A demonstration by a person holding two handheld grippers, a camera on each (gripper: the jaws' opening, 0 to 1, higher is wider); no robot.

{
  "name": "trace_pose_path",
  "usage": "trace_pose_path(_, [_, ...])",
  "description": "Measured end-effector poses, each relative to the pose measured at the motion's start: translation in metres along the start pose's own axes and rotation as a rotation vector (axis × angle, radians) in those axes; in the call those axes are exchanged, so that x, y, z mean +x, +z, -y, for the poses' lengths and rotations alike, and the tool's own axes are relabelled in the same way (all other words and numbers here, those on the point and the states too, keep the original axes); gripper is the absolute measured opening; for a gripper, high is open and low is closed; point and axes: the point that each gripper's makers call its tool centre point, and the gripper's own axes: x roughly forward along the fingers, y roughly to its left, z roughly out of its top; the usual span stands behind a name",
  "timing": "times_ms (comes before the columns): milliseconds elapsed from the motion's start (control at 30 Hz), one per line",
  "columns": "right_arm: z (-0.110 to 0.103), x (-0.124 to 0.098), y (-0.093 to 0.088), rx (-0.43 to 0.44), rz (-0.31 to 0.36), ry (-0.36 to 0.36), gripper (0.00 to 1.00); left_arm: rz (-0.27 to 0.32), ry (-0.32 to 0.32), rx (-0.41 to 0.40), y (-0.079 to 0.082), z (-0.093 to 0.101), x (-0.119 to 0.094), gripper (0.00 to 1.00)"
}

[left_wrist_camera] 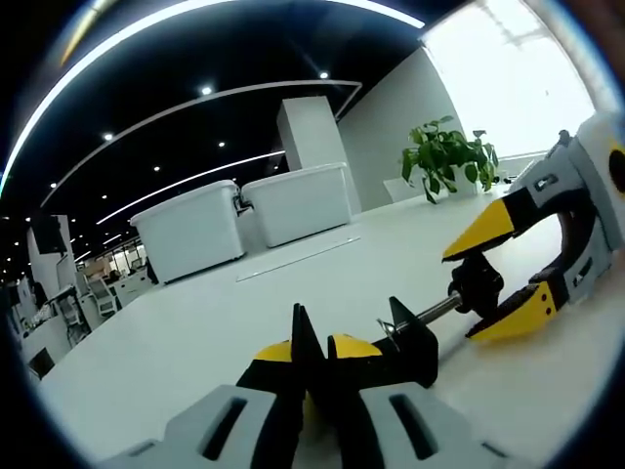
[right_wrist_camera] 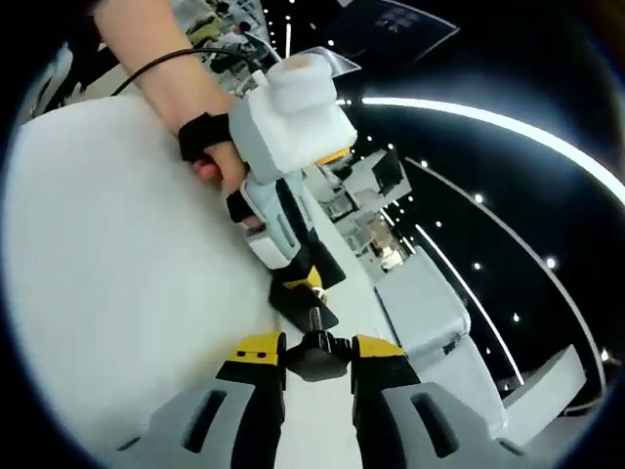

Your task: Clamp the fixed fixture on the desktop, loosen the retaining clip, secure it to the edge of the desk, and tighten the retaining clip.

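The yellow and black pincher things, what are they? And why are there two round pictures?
They are hand-held grippers, like big tongs; a person holds one in each hand. Each carries a camera, so you get a left gripper view and a right gripper view.

In the left gripper view, the left gripper is shut on the black clamp lying on the white desk. The right gripper comes in from the side, its yellow tips around the clamp's black knob.

In the right gripper view you see that knob between the right gripper's tips, and the person's hand holding the other gripper. White bins and a plant stand behind.

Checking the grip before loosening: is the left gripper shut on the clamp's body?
Shut: the left gripper has its yellow tips together on the black clamp.
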Motion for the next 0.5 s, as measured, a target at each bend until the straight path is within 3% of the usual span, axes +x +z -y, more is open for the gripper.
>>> trace_pose_path(133, [-0.0010, -0.0008, 0.0026, -0.090, -0.005, 0.000, 0.25, 0.001, -0.001, 0.000, 0.0002, 0.0001, 0.0004, 0.09])
trace_pose_path(367, [-0.0012, -0.0009, 0.0046, -0.123, -0.016, -0.012, 0.26, 0.001, 0.000, 0.002, 0.0003, -0.0001, 0.0008, 0.09])
trace_pose_path(500, [-0.0012, -0.0047, 0.0038, -0.023, -0.006, -0.007, 0.26, 0.004, -0.005, 0.013, 0.0004, 0.0009, 0.0012, 0.09])
